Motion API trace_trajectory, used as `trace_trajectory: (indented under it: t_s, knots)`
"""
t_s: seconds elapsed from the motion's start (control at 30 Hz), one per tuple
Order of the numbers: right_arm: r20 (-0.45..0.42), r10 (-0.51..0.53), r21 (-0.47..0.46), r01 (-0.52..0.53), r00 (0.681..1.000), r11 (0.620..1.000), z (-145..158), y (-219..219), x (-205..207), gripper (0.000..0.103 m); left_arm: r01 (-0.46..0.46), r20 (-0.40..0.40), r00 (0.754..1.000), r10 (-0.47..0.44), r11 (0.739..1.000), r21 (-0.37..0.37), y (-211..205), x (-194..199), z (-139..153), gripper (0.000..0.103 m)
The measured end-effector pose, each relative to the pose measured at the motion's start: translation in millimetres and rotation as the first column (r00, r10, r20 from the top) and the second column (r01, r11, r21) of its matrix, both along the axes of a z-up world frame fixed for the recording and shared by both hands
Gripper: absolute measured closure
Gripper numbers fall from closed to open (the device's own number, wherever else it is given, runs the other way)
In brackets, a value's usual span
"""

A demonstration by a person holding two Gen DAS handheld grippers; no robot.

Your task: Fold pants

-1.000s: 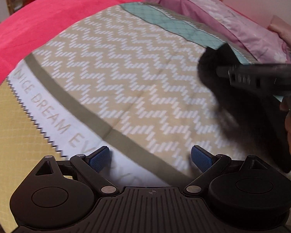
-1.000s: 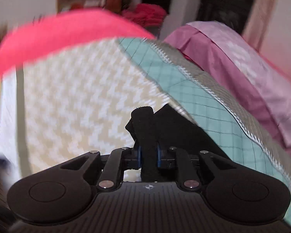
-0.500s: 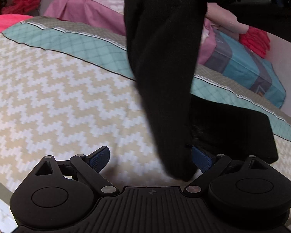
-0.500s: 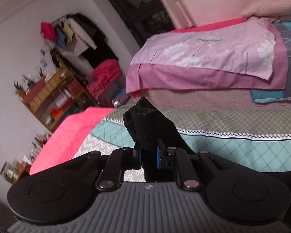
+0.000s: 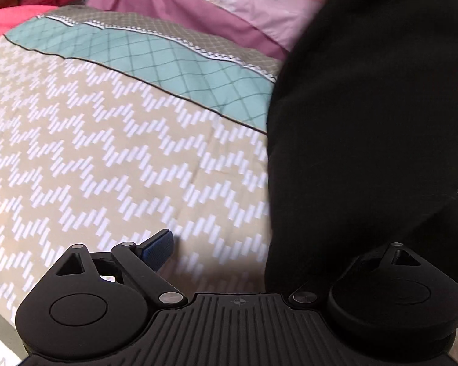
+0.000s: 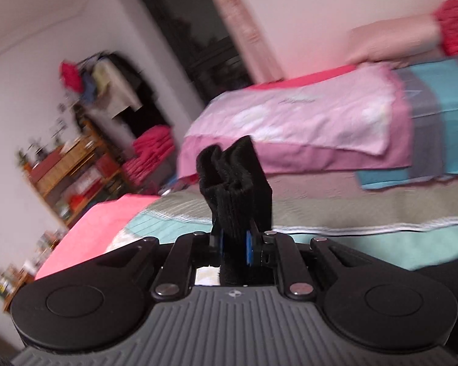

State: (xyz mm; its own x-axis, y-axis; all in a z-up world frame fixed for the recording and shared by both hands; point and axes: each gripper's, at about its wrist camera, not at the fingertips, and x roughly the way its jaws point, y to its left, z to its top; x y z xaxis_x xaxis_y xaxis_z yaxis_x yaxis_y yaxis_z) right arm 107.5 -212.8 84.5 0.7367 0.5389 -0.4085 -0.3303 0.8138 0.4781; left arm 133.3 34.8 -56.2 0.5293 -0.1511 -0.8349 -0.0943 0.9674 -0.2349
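Note:
The black pants [image 5: 366, 122] hang down at the right of the left wrist view, over the zigzag bedspread [image 5: 107, 152]. They cover my left gripper's right finger. My left gripper [image 5: 229, 253] is open, its left blue pad [image 5: 157, 248] bare above the bedspread. In the right wrist view my right gripper [image 6: 235, 244] is shut on a bunched edge of the black pants [image 6: 235, 189] and holds it lifted above the bed.
A pink sheet [image 6: 305, 116] and a teal blanket [image 6: 442, 91] lie on the far bed. A red blanket [image 5: 12, 21] lies at the bed's far left. A wooden shelf [image 6: 67, 177] and hanging clothes [image 6: 107, 85] stand by the wall.
My right gripper has lifted the pants off the bed and tilted upward. The hanging pants have shifted to the right in the left wrist view, and my left gripper has moved closer to them.

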Motion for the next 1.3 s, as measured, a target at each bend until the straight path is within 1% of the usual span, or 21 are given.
trace_trajectory:
  t_s: [0.13, 0.2, 0.27, 0.3, 0.37, 0.4, 0.43, 0.5, 0.57, 0.67, 0.73, 0.8, 0.87, 0.9, 0.97, 1.03, 1.1, 1.13, 1.2, 1.23, 1.3]
  knots:
    - [-0.11, -0.212, 0.028, 0.216, 0.971, 0.976, -46.2, -86.5, -26.5, 0.087, 0.189, 0.049, 0.981, -0.189, 0.982, 0.001, -14.6, -4.4, 8.1, 0.0]
    - [-0.209, -0.336, -0.063, 0.33, 0.918, 0.942, -88.6, -116.8, -33.7, 0.085, 0.316, 0.051, 0.947, -0.316, 0.949, 0.007, -27.1, -8.1, 11.1, 0.0]
    - [-0.36, -0.352, -0.113, 0.335, 0.864, 0.936, -129.3, -132.7, -34.4, 0.081, 0.419, 0.044, 0.906, -0.421, 0.907, 0.042, -39.8, -17.2, 13.8, 0.0]
    - [-0.379, -0.346, -0.1, 0.334, 0.858, 0.937, -136.2, -135.6, -38.8, 0.075, 0.467, 0.038, 0.882, -0.47, 0.881, 0.07, -44.6, -23.2, 15.5, 0.0]
    - [-0.312, -0.38, -0.078, 0.375, 0.871, 0.924, -127.3, -137.4, -50.4, 0.061, 0.551, 0.048, 0.828, -0.558, 0.827, 0.106, -48.5, -40.6, 21.3, 0.0]
    - [-0.273, -0.397, -0.064, 0.395, 0.876, 0.916, -120.2, -138.2, -53.1, 0.041, 0.586, 0.05, 0.804, -0.593, 0.803, 0.107, -47.1, -47.2, 24.4, 0.0]
    - [-0.247, -0.406, -0.047, 0.407, 0.88, 0.912, -115.1, -140.1, -52.0, 0.035, 0.61, 0.048, 0.786, -0.617, 0.785, 0.103, -45.5, -52.2, 27.2, 0.0]
    - [-0.219, -0.418, -0.069, 0.413, 0.882, 0.908, -108.0, -138.7, -40.3, 0.034, 0.631, 0.047, 0.769, -0.637, 0.77, 0.096, -40.6, -56.7, 34.5, 0.0]
    - [-0.198, -0.41, -0.106, 0.396, 0.89, 0.912, -107.3, -134.5, -23.8, 0.034, 0.624, 0.064, 0.774, -0.63, 0.777, 0.085, -38.0, -54.2, 42.8, 0.0]
    - [-0.158, -0.402, -0.18, 0.374, 0.902, 0.91, -116.3, -119.8, -0.7, 0.036, 0.573, 0.088, 0.812, -0.576, 0.817, 0.065, -35.0, -36.5, 52.5, 0.0]
    - [-0.131, -0.412, -0.233, 0.376, 0.902, 0.897, -121.7, -110.8, 12.4, 0.049, 0.511, 0.098, 0.851, -0.515, 0.857, 0.07, -36.4, -18.5, 52.1, 0.0]
    - [-0.118, -0.388, -0.265, 0.348, 0.914, 0.899, -127.8, -100.2, 21.0, 0.088, 0.424, 0.086, 0.899, -0.429, 0.903, 0.072, -40.1, 2.0, 44.8, 0.0]
    - [-0.105, -0.35, -0.334, 0.298, 0.931, 0.894, -132.2, -88.4, 23.4, 0.094, 0.366, 0.029, 0.93, -0.367, 0.93, 0.035, -46.6, 23.9, 32.2, 0.0]
    - [-0.069, -0.344, -0.356, 0.299, 0.937, 0.885, -126.6, -87.0, 20.8, 0.095, 0.362, 0.002, 0.932, -0.362, 0.932, 0.004, -49.8, 31.4, 25.8, 0.0]
    - [-0.004, -0.378, -0.28, 0.361, 0.926, 0.889, -111.4, -102.4, 14.9, 0.095, 0.368, -0.03, 0.929, -0.369, 0.929, -0.033, -55.2, 38.0, 17.0, 0.0]
    - [-0.041, -0.399, -0.315, 0.368, 0.916, 0.875, -120.7, -111.1, 25.6, 0.095, 0.386, -0.04, 0.921, -0.388, 0.921, -0.043, -61.7, 40.8, 12.2, 0.0]
    - [-0.104, -0.33, -0.383, 0.268, 0.938, 0.884, -134.4, -109.2, 34.7, 0.092, 0.406, -0.046, 0.913, -0.406, 0.914, -0.021, -68.5, 44.7, 10.6, 0.0]
    - [-0.077, -0.326, -0.383, 0.274, 0.942, 0.882, -130.3, -111.6, 30.7, 0.083, 0.418, -0.045, 0.907, -0.418, 0.908, -0.018, -70.3, 46.0, 11.2, 0.0]
    - [-0.089, -0.369, -0.321, 0.324, 0.925, 0.89, -121.8, -126.4, 20.2, 0.015, 0.442, -0.05, 0.895, -0.443, 0.896, -0.037, -69.8, 52.0, 10.6, 0.0]
    - [-0.112, -0.367, -0.263, 0.329, 0.924, 0.907, -121.8, -136.7, 15.3, 0.008, 0.448, -0.057, 0.891, -0.451, 0.892, -0.056, -68.8, 56.3, 8.3, 0.0]
    - [-0.2, -0.322, -0.171, 0.29, 0.926, 0.941, -131.1, -154.7, 11.6, 0.014, 0.442, -0.078, 0.889, -0.451, 0.89, -0.113, -66.4, 65.9, 2.7, 0.0]
